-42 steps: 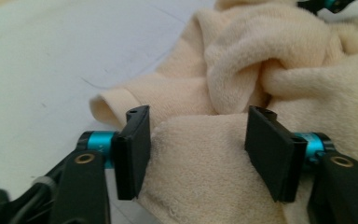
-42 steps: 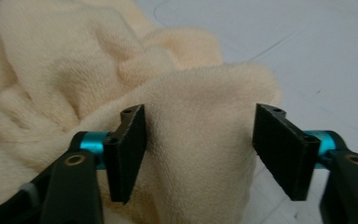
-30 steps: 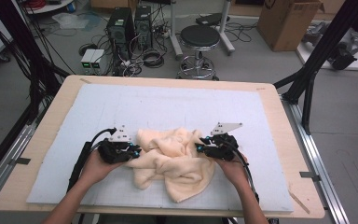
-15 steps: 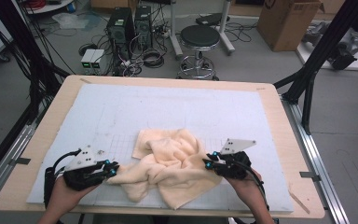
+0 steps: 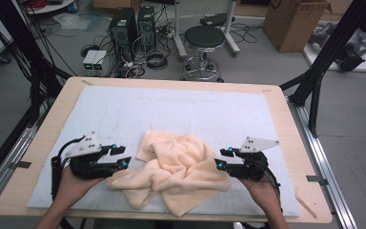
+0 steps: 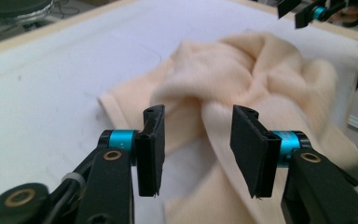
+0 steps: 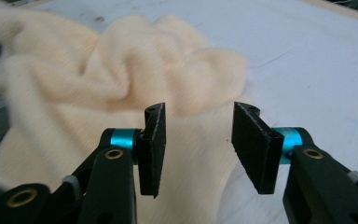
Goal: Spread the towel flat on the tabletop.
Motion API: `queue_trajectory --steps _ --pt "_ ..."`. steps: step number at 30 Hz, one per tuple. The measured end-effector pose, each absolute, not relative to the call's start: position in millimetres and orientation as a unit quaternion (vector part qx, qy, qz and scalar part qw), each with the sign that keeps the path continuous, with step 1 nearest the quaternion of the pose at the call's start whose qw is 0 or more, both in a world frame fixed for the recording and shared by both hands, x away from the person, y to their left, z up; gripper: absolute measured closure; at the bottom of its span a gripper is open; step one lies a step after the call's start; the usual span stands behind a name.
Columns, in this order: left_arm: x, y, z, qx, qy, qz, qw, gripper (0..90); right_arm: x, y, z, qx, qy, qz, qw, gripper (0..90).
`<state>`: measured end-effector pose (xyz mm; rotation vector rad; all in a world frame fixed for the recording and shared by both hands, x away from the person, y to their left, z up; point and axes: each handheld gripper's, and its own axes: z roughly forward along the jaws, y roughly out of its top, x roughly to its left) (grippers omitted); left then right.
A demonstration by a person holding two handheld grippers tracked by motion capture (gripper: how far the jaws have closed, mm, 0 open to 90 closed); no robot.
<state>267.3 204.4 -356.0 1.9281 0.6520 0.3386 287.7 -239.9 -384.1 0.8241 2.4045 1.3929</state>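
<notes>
The left tongs stand open, their two black pads apart with nothing pressed between them; they have just been opening. In the left gripper view a fold of the crumpled cream-coloured terry towel lies beyond the gap, not pinched by the pads. The right tongs are open too and have just been widening — the towel lies under and ahead of them, free of the pads.

In the high view the left tongs point at the left edge of the towel, just beside it, and the right tongs are at its right edge. Each is carried by a hand coming from the near side. The towel lies bunched in the middle of the near half of the pale blue mat, which covers the light wooden bench.
</notes>
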Motion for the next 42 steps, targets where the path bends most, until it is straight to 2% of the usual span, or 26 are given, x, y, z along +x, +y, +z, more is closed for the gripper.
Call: queue_trajectory --steps 3,8,11,12,14,15,16,17,19,22,23,28,30,34,37,38,42 --pt "288.2 183.1 -357.0 0.799 0.265 0.147 0.519 48.0 310.6 -226.2 -389.6 0.289 0.823 0.475 0.114 50.0" --pt "321.3 151.6 -378.3 0.821 0.275 0.135 0.481 43.6 342.5 -204.8 -412.0 0.304 0.836 0.449 0.091 47.2" --pt "340.1 135.0 -401.3 0.846 0.288 0.099 0.439 43.2 353.2 -196.8 -426.2 0.310 0.844 0.432 0.068 47.4" --pt "343.9 132.8 -406.4 0.849 0.293 0.082 0.432 43.6 355.2 -195.6 -429.4 0.313 0.845 0.428 0.063 50.0" --pt "347.0 131.3 -410.9 0.852 0.298 0.062 0.427 48.6 357.6 -196.0 -432.3 0.310 0.847 0.429 0.049 60.4" --pt "350.7 130.1 -416.8 0.856 0.301 0.033 0.419 56.0 357.9 -196.3 -432.3 0.305 0.848 0.431 0.045 65.9" --pt "350.7 130.1 -416.8 0.856 0.301 0.033 0.419 64.5 357.7 -196.5 -431.6 0.298 0.852 0.429 0.045 70.8" --pt "351.1 130.1 -417.9 0.857 0.299 0.030 0.419 72.1 357.4 -196.9 -430.8 0.290 0.854 0.430 0.046 74.1" --pt "349.8 131.2 -415.4 0.854 0.296 0.034 0.426 77.7 355.0 -199.5 -427.1 0.290 0.853 0.431 0.048 76.9" --pt "345.6 137.9 -403.2 0.840 0.299 0.061 0.448 79.5 350.5 -202.9 -420.3 0.284 0.852 0.435 0.067 77.5" --pt "344.0 146.1 -392.4 0.825 0.302 0.072 0.472 79.8 344.2 -207.8 -410.0 0.286 0.841 0.451 0.085 77.5" --pt "338.4 151.1 -367.2 0.801 0.298 0.106 0.508 79.9 333.8 -210.9 -372.3 0.275 0.819 0.486 0.132 76.4" --pt "339.7 156.6 -340.7 0.781 0.297 0.118 0.536 79.9 331.0 -208.1 -354.7 0.265 0.814 0.494 0.152 76.8" --pt "336.3 162.3 -307.2 0.772 0.285 0.138 0.551 79.2 322.5 -201.4 -324.2 0.239 0.806 0.511 0.179 77.0" --pt "331.9 160.2 -303.8 0.781 0.277 0.134 0.544 78.3 318.8 -199.2 -318.1 0.235 0.809 0.506 0.185 77.0" --pt "329.6 158.7 -306.5 0.793 0.271 0.135 0.529 78.2 316.7 -199.0 -322.6 0.236 0.819 0.493 0.173 77.0" --pt "311.2 149.3 -353.4 0.840 0.256 0.093 0.470 78.2 304.3 -201.0 -358.1 0.244 0.849 0.451 0.130 76.8"
